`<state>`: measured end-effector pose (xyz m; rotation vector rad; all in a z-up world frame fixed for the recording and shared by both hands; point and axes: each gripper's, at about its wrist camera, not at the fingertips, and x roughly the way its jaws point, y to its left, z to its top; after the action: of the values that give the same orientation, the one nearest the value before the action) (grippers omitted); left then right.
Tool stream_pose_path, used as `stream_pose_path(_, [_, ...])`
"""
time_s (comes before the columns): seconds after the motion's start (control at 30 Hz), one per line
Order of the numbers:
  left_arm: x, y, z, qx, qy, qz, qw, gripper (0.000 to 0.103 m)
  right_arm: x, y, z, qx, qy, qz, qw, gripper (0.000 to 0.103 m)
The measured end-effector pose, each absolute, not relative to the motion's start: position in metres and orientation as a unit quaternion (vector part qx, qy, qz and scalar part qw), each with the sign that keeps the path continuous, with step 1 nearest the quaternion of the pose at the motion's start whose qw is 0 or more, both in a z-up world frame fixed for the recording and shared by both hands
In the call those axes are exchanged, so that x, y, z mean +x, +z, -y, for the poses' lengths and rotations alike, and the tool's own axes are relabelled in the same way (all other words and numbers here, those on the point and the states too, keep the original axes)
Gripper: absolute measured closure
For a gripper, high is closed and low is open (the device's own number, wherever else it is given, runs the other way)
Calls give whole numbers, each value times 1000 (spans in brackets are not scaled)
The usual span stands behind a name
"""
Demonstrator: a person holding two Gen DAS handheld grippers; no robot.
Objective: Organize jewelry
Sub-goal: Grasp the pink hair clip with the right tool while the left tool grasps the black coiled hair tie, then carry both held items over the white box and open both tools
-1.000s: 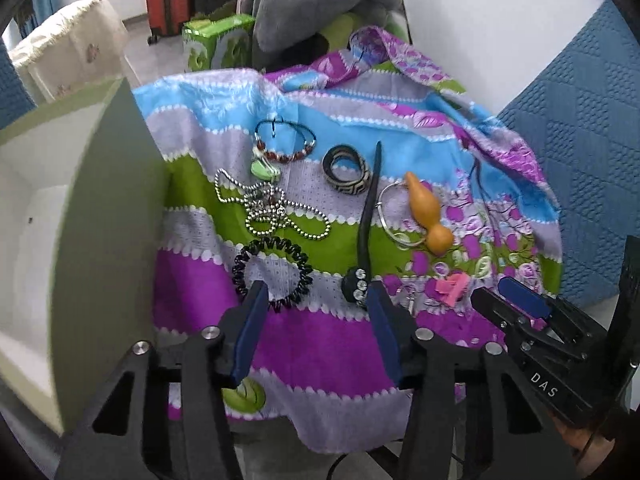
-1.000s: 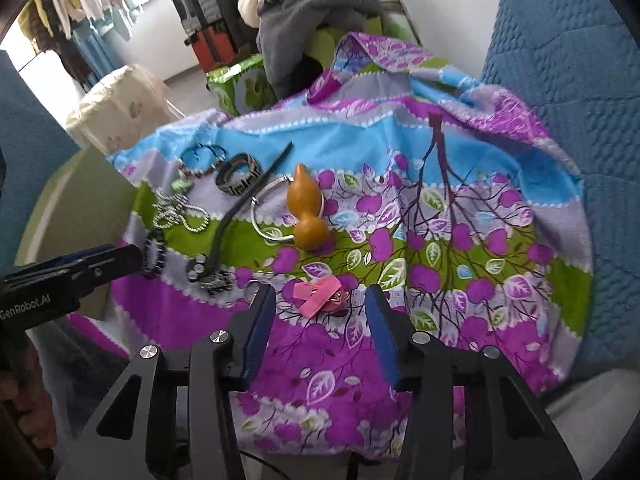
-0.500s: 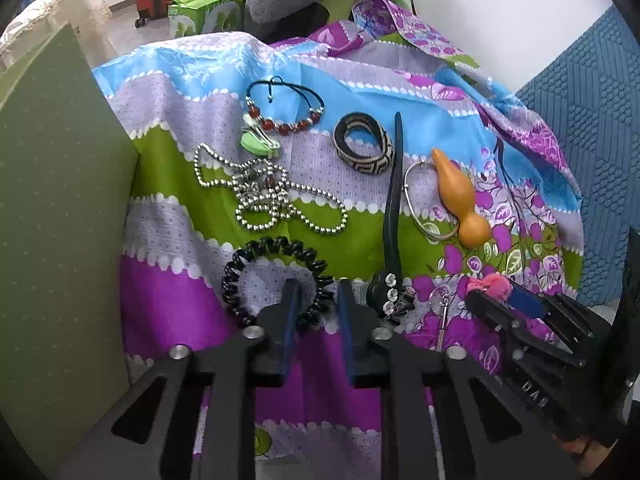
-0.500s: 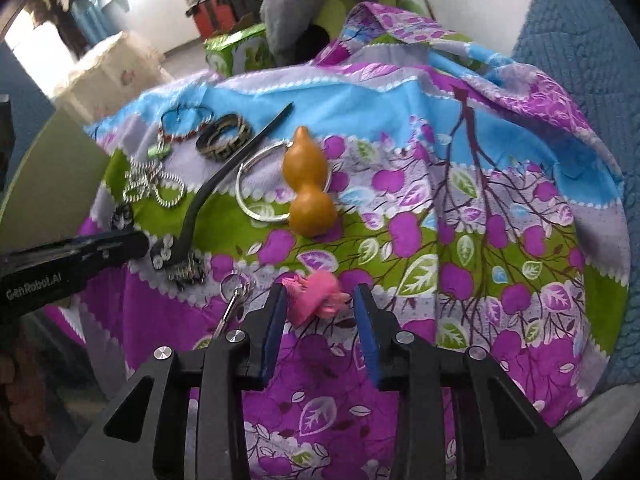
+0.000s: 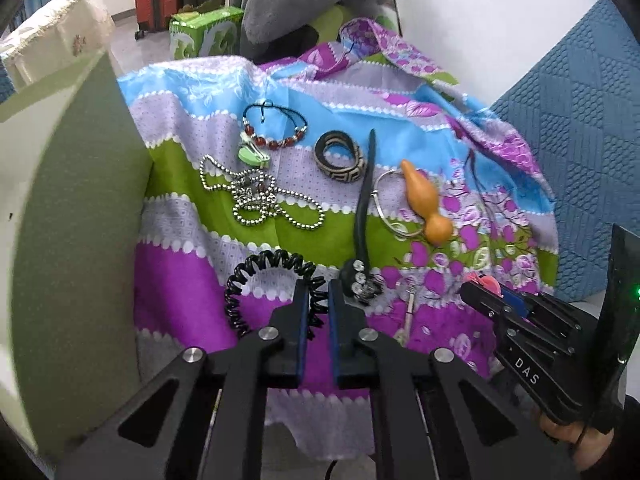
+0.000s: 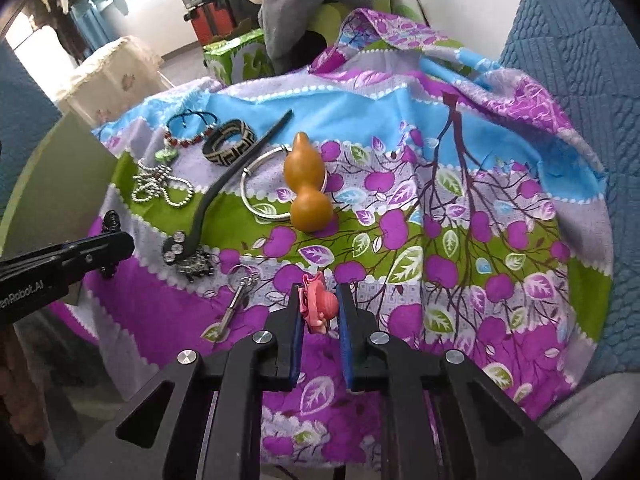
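- Jewelry is lying spread over a striped, flowered cloth (image 6: 460, 168) that is draping a bench.
- Left gripper (image 5: 318, 300) is sitting nearly closed, its blue pads pinching one side of a black coil band (image 5: 264, 280) at the cloth's near purple stripe; the rest of the coil is resting on the cloth.
- Right gripper (image 6: 319, 306) is clamping a pink clip (image 6: 318, 306) between its pads, with a narrow gap left (the clip is filling it), just above the near purple part of the cloth.
- Black hair stick (image 5: 362, 200) is running from the blue stripe down to a rhinestone end beside the left gripper's tip.
- Key ring (image 6: 240, 284) is lying just left of the pink clip, between the two grippers.
- Silver bangle (image 6: 260, 188) is lying under and touching an orange gourd (image 6: 306, 184).
- Patterned bangle (image 5: 340, 156) is sitting just left of the hair stick's upper part.
- Red-bead bracelet (image 5: 276, 128) is lying near the far edge, a green charm (image 5: 248, 154) just below it.
- Ball chain (image 5: 260, 200) is lying tangled on the green stripe.
- Green box (image 5: 80, 220) is standing to the left of the cloth, its wall touching the cloth's edge.
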<state>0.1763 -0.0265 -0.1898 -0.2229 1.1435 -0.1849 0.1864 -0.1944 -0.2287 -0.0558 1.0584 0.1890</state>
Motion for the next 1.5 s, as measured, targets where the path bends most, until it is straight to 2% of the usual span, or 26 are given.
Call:
stream_pose_path(0.67, [107, -90, -4, -116, -84, -443, 885, 94, 121, -122, 164, -4, 135, -413, 901, 90])
stream_pose_path(1.2, [97, -3, -70, -118, -28, -341, 932, 94, 143, -18, 80, -32, 220, -295, 929, 90])
stream_pose_path(1.5, [97, -11, -132, -138, 24, -333, 932, 94, 164, -26, 5, -59, 283, -307, 907, 90])
